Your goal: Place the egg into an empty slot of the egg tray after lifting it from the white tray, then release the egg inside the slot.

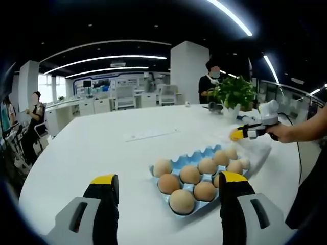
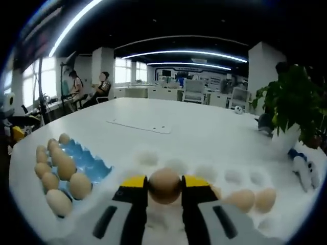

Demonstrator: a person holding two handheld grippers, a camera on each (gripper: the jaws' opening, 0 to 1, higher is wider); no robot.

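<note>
Over the white tray (image 2: 245, 178), your right gripper (image 2: 164, 188) has its jaws closed on the egg (image 2: 164, 186), pinched across the middle so it rides level and clear of the tray. It isn't at the blue egg tray (image 2: 89, 161) yet, which sits off to the left w/ most slots full. Your left gripper (image 1: 168, 190) hangs wide, empty, near the tray's front edge, prob. parked out of the way. Free slots are hard to pick out; the white tray's dimples wash out in glare.

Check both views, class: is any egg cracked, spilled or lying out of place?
Nothing stands out. The eggs in the blue egg tray sit whole in their slots, two eggs rest in the white tray, and the right gripper holds one intact egg.
</note>
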